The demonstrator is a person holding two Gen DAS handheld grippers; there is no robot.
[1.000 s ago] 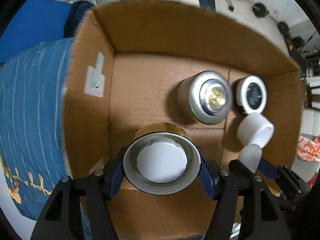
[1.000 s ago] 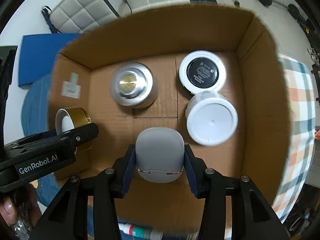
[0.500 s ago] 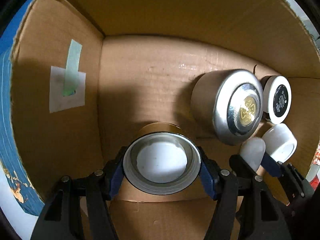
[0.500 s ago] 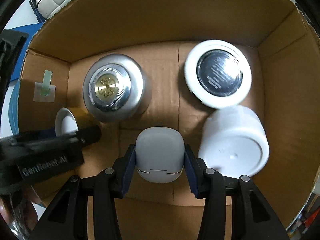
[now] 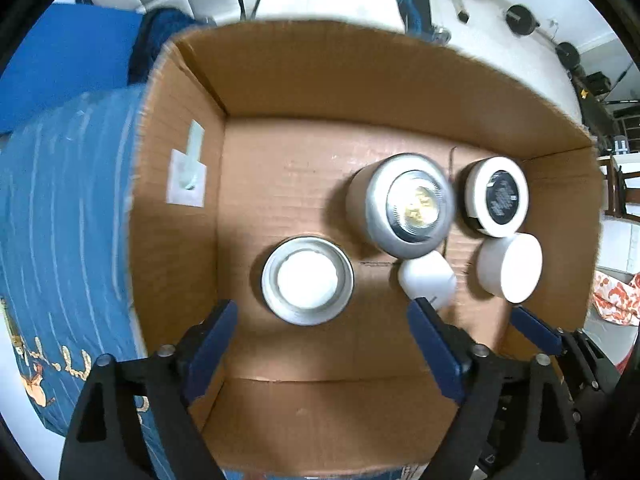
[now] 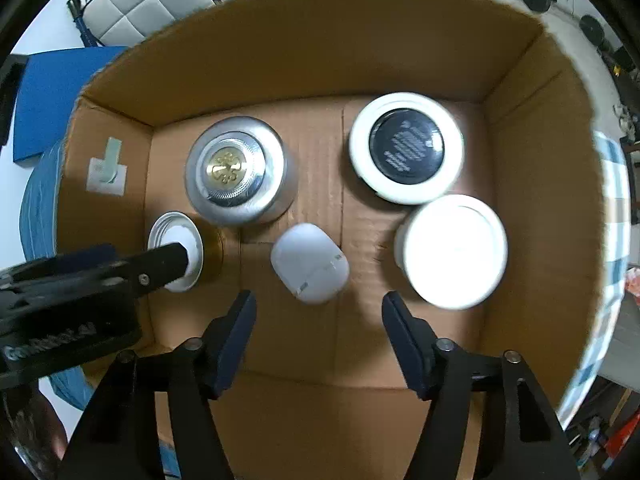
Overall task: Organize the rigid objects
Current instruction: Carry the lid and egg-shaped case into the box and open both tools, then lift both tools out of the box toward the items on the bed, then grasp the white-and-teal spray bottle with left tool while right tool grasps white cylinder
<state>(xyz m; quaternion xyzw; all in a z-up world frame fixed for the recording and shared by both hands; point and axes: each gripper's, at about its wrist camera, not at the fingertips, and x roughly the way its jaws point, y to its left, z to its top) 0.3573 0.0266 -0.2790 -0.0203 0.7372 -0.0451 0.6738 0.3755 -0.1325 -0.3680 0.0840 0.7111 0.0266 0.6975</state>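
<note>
A cardboard box (image 5: 304,80) (image 6: 320,52) holds several items. The gold-sided jar with a silver rim (image 5: 307,280) (image 6: 176,236) stands on the box floor, just beyond my open left gripper (image 5: 320,340). The grey-white rounded case (image 6: 309,262) (image 5: 427,280) lies on the floor just beyond my open right gripper (image 6: 316,328). Both grippers are empty and above the box's near side. The left gripper's body crosses the right wrist view at the left and covers part of the gold jar.
A silver tin with a gold emblem (image 5: 404,206) (image 6: 236,170), a white jar with a black label (image 5: 496,196) (image 6: 406,148) and a plain white jar (image 5: 510,266) (image 6: 452,250) stand in the box. Blue cloth (image 5: 68,208) lies left of it.
Both grippers opened and pulled back up out of the box. The gold jar and the grey-white case now rest on the box floor.
</note>
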